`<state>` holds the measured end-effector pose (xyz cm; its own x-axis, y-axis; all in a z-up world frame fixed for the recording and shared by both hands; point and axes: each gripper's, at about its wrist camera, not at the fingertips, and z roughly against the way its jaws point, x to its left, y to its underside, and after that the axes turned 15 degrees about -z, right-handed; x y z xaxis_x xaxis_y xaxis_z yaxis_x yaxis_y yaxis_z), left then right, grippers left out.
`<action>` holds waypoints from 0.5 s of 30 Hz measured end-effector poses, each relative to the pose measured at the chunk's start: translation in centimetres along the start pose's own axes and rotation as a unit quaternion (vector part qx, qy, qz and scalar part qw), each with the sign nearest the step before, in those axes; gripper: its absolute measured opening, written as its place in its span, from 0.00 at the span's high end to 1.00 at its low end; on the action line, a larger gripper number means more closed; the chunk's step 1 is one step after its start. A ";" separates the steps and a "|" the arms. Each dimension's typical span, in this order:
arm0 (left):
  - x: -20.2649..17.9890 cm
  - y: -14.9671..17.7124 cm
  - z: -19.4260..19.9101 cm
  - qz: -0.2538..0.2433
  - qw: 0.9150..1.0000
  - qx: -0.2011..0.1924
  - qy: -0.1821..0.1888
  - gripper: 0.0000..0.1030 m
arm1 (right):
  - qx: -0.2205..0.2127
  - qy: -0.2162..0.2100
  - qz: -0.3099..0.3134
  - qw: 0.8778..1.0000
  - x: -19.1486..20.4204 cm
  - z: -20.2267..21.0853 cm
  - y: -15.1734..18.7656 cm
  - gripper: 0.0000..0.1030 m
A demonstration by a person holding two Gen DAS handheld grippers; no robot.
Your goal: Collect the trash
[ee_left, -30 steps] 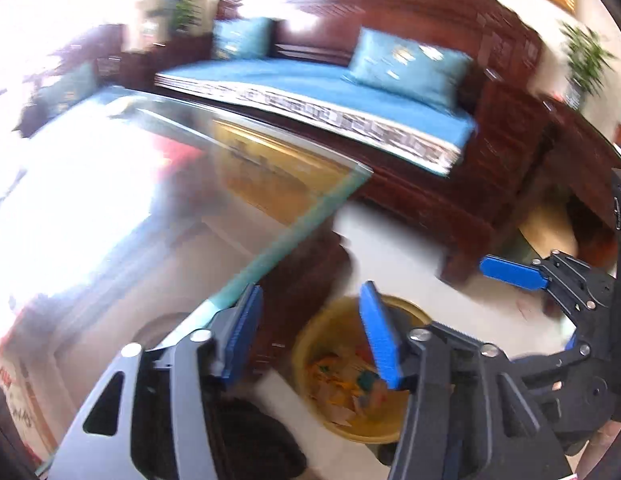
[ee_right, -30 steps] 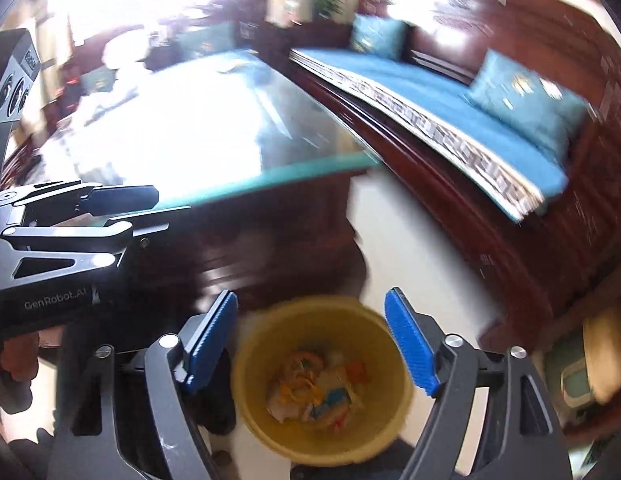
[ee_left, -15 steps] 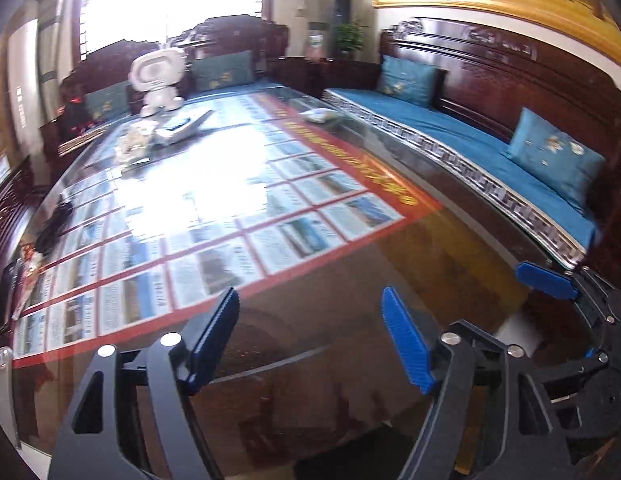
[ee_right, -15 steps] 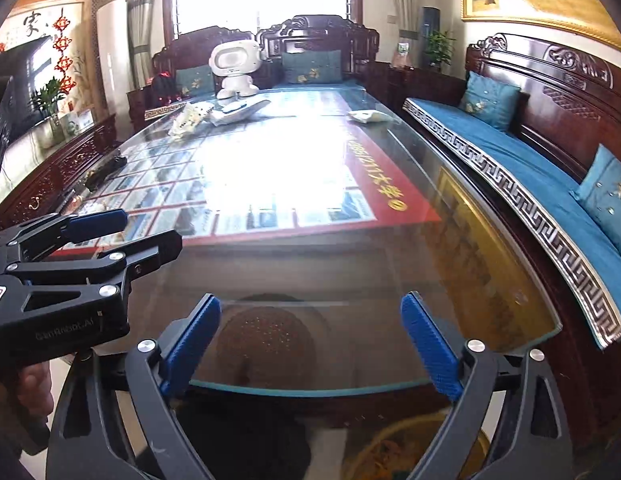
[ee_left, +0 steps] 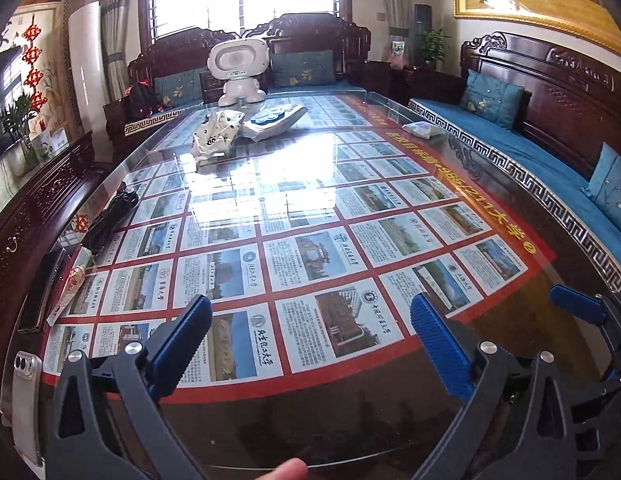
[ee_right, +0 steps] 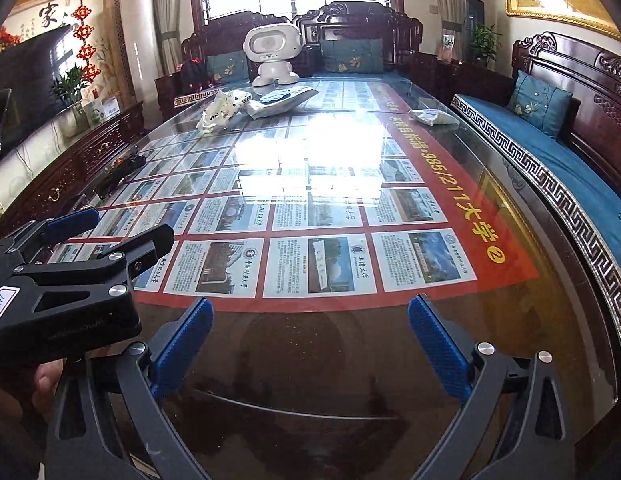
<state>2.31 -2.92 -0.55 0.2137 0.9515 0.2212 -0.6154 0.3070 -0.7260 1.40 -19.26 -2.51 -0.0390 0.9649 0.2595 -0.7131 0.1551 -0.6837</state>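
A long glass-topped table [ee_left: 522, 320] with a red poster of photo cards under the glass stretches ahead of both grippers. Far ahead, at its far end, stands a white toy robot [ee_left: 238, 70]. Just in front of the robot lie a flat white packet [ee_left: 276, 120] and a crumpled white wrapper [ee_left: 216, 134]. Well ahead and to the right, near the table's sofa-side edge, lies another small wrapper [ee_right: 432, 116]. The left gripper [ee_left: 310, 344] and the right gripper [ee_right: 308, 342] hover over the near end, jaws opening wide with nothing between them.
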 end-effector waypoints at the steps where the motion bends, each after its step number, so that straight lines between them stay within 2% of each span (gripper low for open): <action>1: 0.2 -0.1 -0.5 0.005 1.000 0.003 0.003 0.04 | 0.003 0.000 0.003 1.000 0.1 -0.5 -0.2 0.08; 9: 0.7 -0.1 -3.0 0.012 0.999 0.028 0.014 0.04 | 0.020 0.007 0.009 1.000 -0.1 -3.4 -1.1 0.08; 15: 1.4 -0.5 -4.5 0.018 0.999 0.038 0.000 0.04 | 0.021 0.012 0.004 1.000 -0.6 -5.2 -2.0 0.08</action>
<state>6.33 -1.87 -2.77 0.1909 0.9617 0.1966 -0.6777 0.2740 -0.6824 6.55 -19.00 -4.83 -0.0282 0.9712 0.2365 -0.7414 0.1384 -0.6566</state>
